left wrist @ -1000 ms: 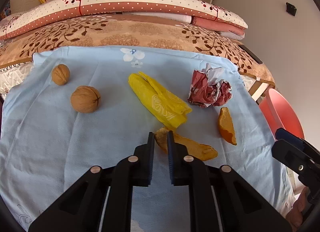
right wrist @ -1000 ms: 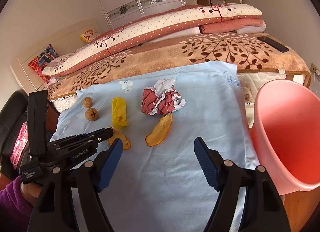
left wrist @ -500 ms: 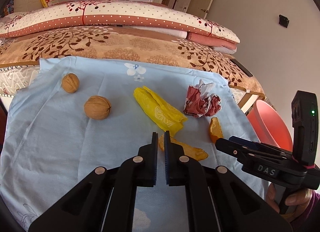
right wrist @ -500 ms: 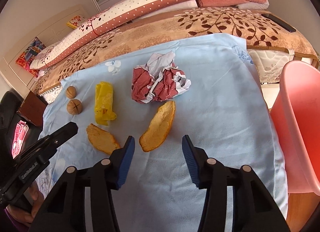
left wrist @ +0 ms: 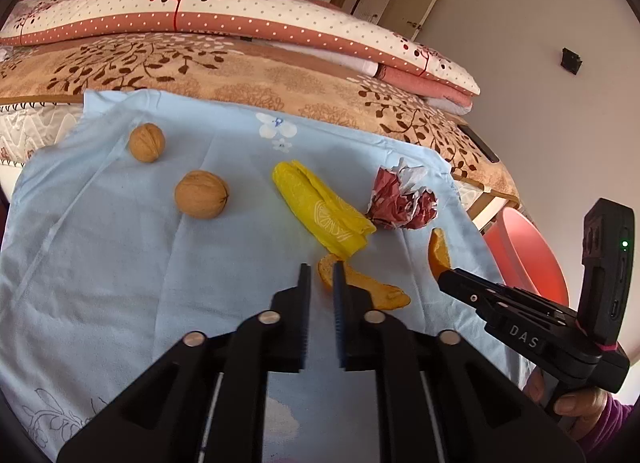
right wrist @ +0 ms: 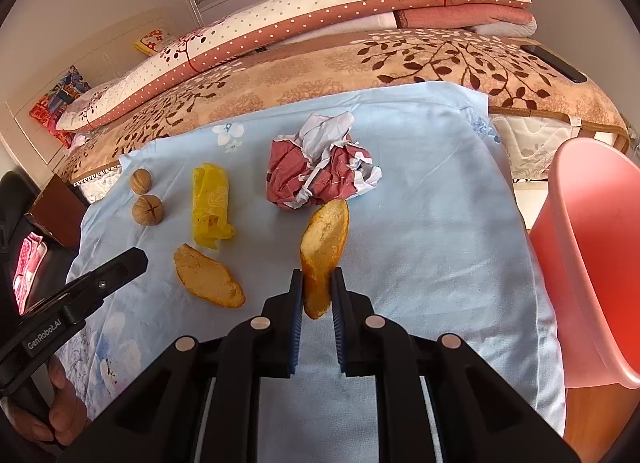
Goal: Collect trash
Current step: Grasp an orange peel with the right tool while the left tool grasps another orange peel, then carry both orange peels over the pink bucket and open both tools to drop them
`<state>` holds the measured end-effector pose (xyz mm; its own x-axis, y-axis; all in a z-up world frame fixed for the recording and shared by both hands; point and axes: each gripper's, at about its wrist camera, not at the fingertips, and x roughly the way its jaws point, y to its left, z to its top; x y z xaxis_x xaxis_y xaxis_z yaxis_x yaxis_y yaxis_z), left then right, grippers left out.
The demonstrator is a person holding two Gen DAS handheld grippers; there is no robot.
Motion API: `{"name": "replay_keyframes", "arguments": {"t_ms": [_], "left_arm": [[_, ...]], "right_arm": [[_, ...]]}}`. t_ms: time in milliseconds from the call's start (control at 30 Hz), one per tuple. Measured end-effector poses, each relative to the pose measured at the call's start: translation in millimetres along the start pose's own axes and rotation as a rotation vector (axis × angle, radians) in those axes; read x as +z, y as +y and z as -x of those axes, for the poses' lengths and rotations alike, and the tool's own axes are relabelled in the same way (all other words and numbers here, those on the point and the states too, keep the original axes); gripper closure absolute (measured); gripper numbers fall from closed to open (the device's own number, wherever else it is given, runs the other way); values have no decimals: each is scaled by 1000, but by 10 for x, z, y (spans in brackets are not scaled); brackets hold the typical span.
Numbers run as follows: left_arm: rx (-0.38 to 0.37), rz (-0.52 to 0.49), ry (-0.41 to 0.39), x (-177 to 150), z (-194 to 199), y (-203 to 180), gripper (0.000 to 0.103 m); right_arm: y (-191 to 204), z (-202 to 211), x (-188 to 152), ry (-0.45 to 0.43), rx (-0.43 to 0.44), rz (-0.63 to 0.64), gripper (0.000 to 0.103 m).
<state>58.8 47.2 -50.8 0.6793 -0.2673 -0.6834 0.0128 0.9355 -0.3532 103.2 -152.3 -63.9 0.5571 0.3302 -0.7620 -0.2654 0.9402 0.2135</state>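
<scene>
Writing: the right tool (right wrist: 317, 290) shows "DAS" on its side in the left wrist view; the left tool (left wrist: 320, 283) shows "GenRobot.AI" on its side in the right wrist view. No other text is legible.

Orientation: the orange peel strip (right wrist: 325, 247) is clamped at its near end between the right tool's fingers (right wrist: 297, 295), whose jaws have just been closing; its long axis runs away from the camera, far tip near the crumpled red-and-white paper (right wrist: 320, 167). The second peel (left wrist: 362, 285) lies flat on the light blue cloth (left wrist: 100, 263) spread over the bed, long axis slanting from the left tool's tip toward the lower right. The left tool's jaws have just been opening; they stand slightly apart with nothing between them, the peel just beyond them. The folded yellow bag (left wrist: 320, 209) lies diagonally between the peels and two walnuts (left wrist: 201, 194).

Containers: a pink bin (right wrist: 592, 255) stands beside the bed at the cloth's right edge; the visible part of its interior shows no contents.
</scene>
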Motion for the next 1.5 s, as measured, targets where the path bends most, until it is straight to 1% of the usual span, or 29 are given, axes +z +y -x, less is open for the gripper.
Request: {"name": "replay_keyframes", "arguments": {"t_ms": [33,67,133,300,367,433,500,533,567,633,767,900,1133,1333,1500], "left_arm": [[3,5,4,0,-15,4,68],[4,10,-1,-6,-21,7,66],[5,11,0,-2,-53,-5,66],[17,9,31,15,-216,-44,66],[45,-11,27,12,-266,-79,66],[57,-30,28,8,-314,-109,66],[67,-34,48,9,-363,-119,67],[63,-26,50,9,-373,-114,73],[60,-20,52,11,-384,-108,83],[60,-10,59,11,-400,-96,92],[50,5,51,-1,-345,-102,97],[25,-3,34,19,-220,-188,100],[-26,-42,-20,119,11,-462,100],[-74,-83,-49,200,96,-752,100],[-115,-137,-63,272,96,-1050,100]], "right_arm": [[5,22,-3,-5,4,3,90],[11,42,-6,-10,7,6,90],[20,78,-11,-20,10,13,90],[-5,121,-30,-25,23,7,90],[-19,131,-36,-25,23,3,90],[-42,142,-40,-26,24,-3,90],[-64,153,-40,-27,26,-10,90],[-74,158,-41,-28,28,-13,90],[-81,165,-42,-29,29,-15,90],[-89,181,-45,-33,31,-16,90],[-100,241,-55,-47,33,-7,90],[-91,339,-68,-78,22,17,90],[-174,536,-79,-131,11,17,90],[-397,741,-85,-178,-21,-29,90],[-635,902,-105,-210,-52,-81,90]]}}
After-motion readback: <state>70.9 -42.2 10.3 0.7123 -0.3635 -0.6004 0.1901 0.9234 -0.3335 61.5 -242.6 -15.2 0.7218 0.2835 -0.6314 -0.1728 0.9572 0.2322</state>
